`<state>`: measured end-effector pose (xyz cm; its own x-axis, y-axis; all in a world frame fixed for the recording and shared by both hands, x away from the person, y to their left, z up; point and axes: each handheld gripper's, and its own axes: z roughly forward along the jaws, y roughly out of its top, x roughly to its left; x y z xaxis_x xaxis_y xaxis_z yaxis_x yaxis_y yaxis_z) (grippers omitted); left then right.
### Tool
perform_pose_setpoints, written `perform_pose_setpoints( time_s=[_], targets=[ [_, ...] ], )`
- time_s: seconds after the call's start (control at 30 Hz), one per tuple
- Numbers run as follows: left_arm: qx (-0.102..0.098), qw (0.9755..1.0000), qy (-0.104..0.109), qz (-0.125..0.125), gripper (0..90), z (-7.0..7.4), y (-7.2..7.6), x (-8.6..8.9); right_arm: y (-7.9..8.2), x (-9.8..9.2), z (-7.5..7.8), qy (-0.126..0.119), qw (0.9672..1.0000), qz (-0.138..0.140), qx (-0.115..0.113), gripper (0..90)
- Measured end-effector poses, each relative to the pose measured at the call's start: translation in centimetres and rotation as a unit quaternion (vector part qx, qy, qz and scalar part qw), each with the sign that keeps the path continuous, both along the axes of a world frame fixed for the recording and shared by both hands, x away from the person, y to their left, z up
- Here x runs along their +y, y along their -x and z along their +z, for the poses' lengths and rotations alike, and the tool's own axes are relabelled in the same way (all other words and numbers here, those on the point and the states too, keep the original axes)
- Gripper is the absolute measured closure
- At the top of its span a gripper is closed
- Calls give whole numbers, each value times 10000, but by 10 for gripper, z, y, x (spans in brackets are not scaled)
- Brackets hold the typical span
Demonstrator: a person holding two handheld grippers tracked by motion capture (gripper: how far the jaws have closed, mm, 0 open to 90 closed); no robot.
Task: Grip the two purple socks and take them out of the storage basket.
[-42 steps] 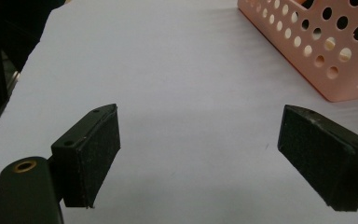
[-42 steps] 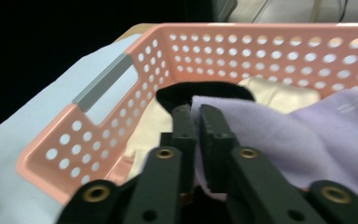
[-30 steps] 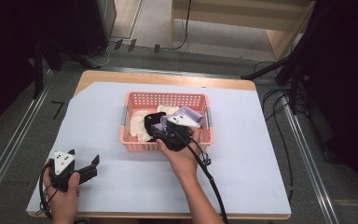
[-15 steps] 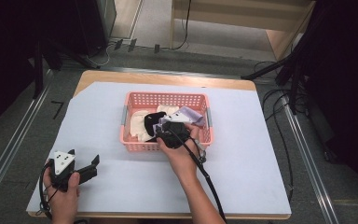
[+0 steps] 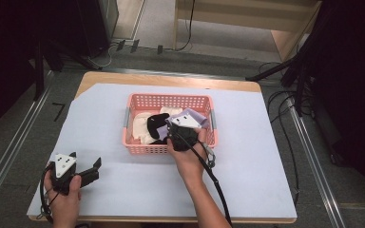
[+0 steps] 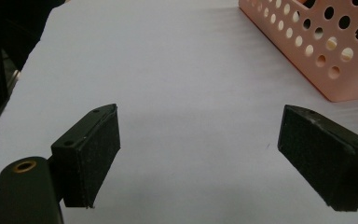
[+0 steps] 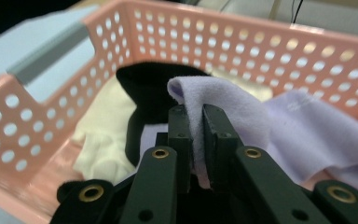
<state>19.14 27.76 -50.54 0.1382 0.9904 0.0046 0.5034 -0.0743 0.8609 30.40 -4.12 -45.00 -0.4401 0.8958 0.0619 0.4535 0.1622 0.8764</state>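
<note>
Presently, per item:
Basket: pink perforated plastic basket (image 5: 168, 100) at the centre of the pale blue table cover (image 5: 247, 156); unmoved.
Contents: lilac cloth (image 7: 279, 126), black cloth (image 7: 151, 84), cream cloth (image 7: 100, 135).
Right gripper (image 7: 196, 135): inside the basket, jaws clamped on a fold of the lilac cloth; a second ago it sat slightly higher above the heap.
Left gripper (image 6: 200, 154): jaws spread wide, empty, near the table's front-left corner; position unchanged.
</note>
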Motion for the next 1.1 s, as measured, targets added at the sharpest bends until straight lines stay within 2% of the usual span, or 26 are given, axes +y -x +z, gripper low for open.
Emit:
perform_pose_setpoints(
  time_s=[0.03, 0.07, 0.1, 0.13, 0.2, 0.4, 0.53, 0.6, 0.67, 0.77, 0.93, 1.1],
  targets=[
    [-4, 10000, 3, 4, 138, 0, 0, 0, 0, 0, 0, 0, 10000, 0, 0, 827],
    [-1, 10000, 3, 4, 138, 0, 0, 0, 2, -3, 4, -57, 9997, 77, -218, 827],
    [2, 10000, -2, 2, 138, 0, 0, 0, 3, -4, 5, -85, 9994, 99, -320, 827],
    [2, 10000, -2, 2, 138, 0, 0, 0, 3, -4, 5, -85, 9994, 99, -320, 827],
    [1, 10000, -9, -5, 138, 0, 0, 0, 5, -7, 9, -144, 9986, 131, -496, 827],
    [-10, 10000, -7, -10, 138, 0, 0, 0, 9, -21, 18, -398, 9944, 161, -964, 829],
    [-11, 10000, 4, 6, 138, 0, 0, 0, 11, -32, 21, -529, 9915, 139, -1182, 828],
    [-21, 10000, 3, 16, 138, 0, 0, 0, 11, -37, 22, -514, 9899, 120, -1319, 828],
    [-16, 10000, -13, 15, 138, 0, -1, 0, 9, -44, 24, -518, 9888, 97, -1398, 827],
    [-13, 10000, -10, 37, 138, 0, -1, 0, 9, -49, 26, -562, 9886, 52, -1397, 827],
    [-91, 9999, -86, 43, 138, 0, 1, -1, 11, -68, 35, -720, 9842, -70, -1615, 827],
    [-120, 9998, -129, 34, 138, 0, 2, -3, 14, -84, 36, -787, 9821, -164, -1703, 826]
  ],
)
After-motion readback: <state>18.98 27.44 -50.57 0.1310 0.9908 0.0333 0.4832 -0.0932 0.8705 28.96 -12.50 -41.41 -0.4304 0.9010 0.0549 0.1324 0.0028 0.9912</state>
